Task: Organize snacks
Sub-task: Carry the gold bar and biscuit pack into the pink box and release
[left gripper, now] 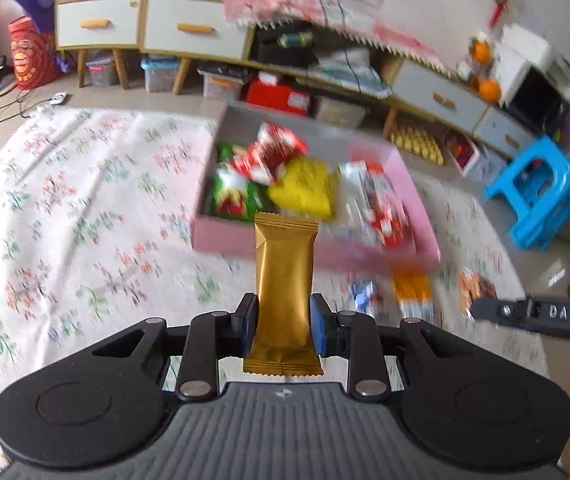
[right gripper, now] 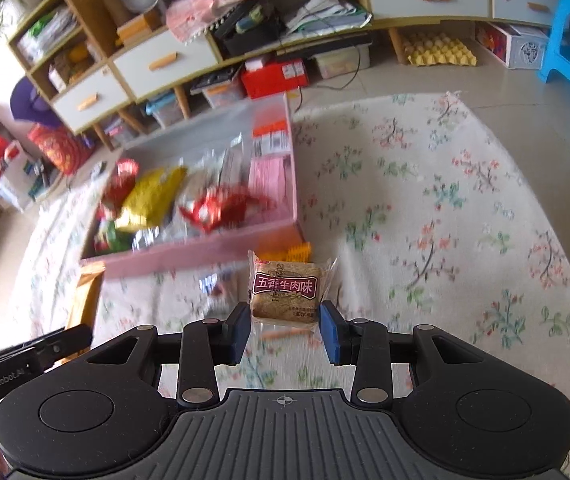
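Pink box (left gripper: 221, 236), centre frame on the flowered cloth (left gripper: 65, 200), already collects the sorted snacks. Left gripper (left gripper: 283, 322) clamps a gold bar (left gripper: 284, 276) upright, aimed boxward. Right gripper (right gripper: 286, 330) pinches a beef-flavour cake (right gripper: 285, 290) by its wrapper.

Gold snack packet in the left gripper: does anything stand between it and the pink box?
Nothing visible does. The gold packet is clamped in the left gripper, above the floral cloth, and the pink box lies just ahead with its top open. Only the box's near wall must be cleared.
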Demonstrator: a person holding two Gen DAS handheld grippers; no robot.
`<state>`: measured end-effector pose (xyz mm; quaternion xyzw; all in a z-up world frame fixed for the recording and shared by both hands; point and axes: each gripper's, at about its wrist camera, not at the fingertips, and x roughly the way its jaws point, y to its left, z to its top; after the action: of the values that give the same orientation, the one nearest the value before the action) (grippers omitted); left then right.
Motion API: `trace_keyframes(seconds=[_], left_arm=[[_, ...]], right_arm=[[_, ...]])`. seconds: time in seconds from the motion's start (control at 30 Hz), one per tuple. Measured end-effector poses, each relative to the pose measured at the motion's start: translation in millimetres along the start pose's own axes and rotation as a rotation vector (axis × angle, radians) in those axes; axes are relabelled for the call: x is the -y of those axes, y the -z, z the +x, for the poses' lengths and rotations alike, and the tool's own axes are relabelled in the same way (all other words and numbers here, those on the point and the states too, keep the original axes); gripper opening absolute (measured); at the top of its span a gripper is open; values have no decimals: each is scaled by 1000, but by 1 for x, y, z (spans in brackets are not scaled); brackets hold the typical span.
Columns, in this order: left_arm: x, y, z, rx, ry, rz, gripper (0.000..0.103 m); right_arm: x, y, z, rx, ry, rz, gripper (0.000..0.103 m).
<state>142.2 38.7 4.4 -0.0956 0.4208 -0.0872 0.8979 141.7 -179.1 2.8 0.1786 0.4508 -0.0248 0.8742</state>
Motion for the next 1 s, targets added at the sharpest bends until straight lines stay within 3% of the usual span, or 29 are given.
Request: trace_keyframes(seconds=[0.17, 0.33, 0.53, 0.7, 1.0], left_arm=[[-16, -27, -6, 78, -6, -52, 25], [-13, -40, 18, 48, 33, -95, 25], [9, -45, 44, 9, 90, -27, 25], [10, -49, 79, -57, 84, 0, 25], [3, -63, 97, -19, 96, -20, 25]], right_arm=[[5, -25, 1, 36, -6, 21, 36], [2, -45, 19, 25, -38, 45, 36], [-14, -55, 45, -14, -69, 34, 36], [-31, -63, 60, -34, -89, -3, 36], [-34, -83, 82, -10, -111, 6, 36]])
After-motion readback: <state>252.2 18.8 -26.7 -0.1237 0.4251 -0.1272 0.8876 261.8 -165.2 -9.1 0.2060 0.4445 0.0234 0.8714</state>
